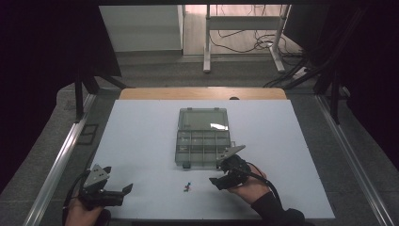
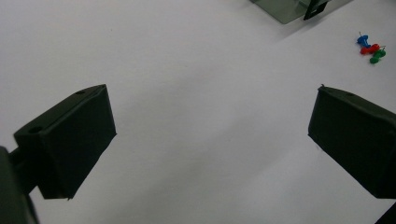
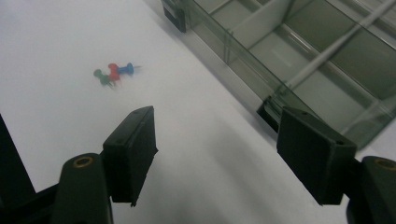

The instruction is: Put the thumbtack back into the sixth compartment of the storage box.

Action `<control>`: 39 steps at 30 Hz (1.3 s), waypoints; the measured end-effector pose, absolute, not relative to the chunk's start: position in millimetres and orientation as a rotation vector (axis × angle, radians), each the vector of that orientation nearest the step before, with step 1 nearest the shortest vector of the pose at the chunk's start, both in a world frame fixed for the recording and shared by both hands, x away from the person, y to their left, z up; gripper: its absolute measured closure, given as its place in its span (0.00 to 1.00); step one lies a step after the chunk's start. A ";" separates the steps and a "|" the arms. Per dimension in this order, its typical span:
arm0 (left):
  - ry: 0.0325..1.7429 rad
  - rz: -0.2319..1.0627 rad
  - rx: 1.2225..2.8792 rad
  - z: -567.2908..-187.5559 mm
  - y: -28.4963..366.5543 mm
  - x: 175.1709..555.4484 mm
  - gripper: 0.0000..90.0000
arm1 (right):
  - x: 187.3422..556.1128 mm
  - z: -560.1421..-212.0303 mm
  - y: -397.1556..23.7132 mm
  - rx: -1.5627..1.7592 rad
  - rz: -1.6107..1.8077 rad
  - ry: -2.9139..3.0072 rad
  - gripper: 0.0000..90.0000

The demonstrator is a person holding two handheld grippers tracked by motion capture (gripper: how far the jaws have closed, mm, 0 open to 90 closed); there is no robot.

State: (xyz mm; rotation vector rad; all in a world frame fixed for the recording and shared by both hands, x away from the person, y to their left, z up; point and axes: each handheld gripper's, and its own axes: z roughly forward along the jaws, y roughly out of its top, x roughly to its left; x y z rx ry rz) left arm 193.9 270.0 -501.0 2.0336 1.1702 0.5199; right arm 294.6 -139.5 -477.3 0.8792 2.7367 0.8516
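Three push pins (image 1: 187, 188), blue, red and green, lie bunched on the white counter (image 1: 141, 141) at lower centre of the high view, just below the open clear box (image 1: 203, 147) and apart from it. The right gripper (image 1: 217, 182) sits immediately to their right in that frame, its fingers apart with nothing between them, pointing left toward the pile. In the right gripper view the pins (image 3: 113, 73) appear in the upper left, ahead of and beyond the left finger (image 3: 133, 151), with their points aimed roughly toward the frame's right and lower right; the box's divided compartments (image 3: 299, 51) fill the upper right. The left gripper (image 1: 123, 190) rests at lower left of the high view, well apart from the pile, fingers spread wide over bare counter; in its own view the pins (image 2: 371, 47) sit small in the upper right corner. The right hand is plainly the nearer, and a pick would likely need it to swing further left.
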 end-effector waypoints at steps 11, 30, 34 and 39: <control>1.166 0.515 2.032 -501.0 270.3 194.0 0.01 | 304.6 -479.7 -119.7 0.821 0.851 2.791 0.42; 1.151 0.511 2.038 -501.0 269.9 193.8 0.02 | 312.4 -487.2 -85.1 0.701 0.795 2.854 0.60; 1.147 0.512 2.042 -500.9 269.5 193.7 0.02 | 313.1 -489.5 -78.1 0.674 0.792 2.885 0.64; 1.143 0.512 2.045 -501.0 269.3 193.8 0.02 | 311.5 -492.9 -69.0 0.635 0.769 2.920 0.72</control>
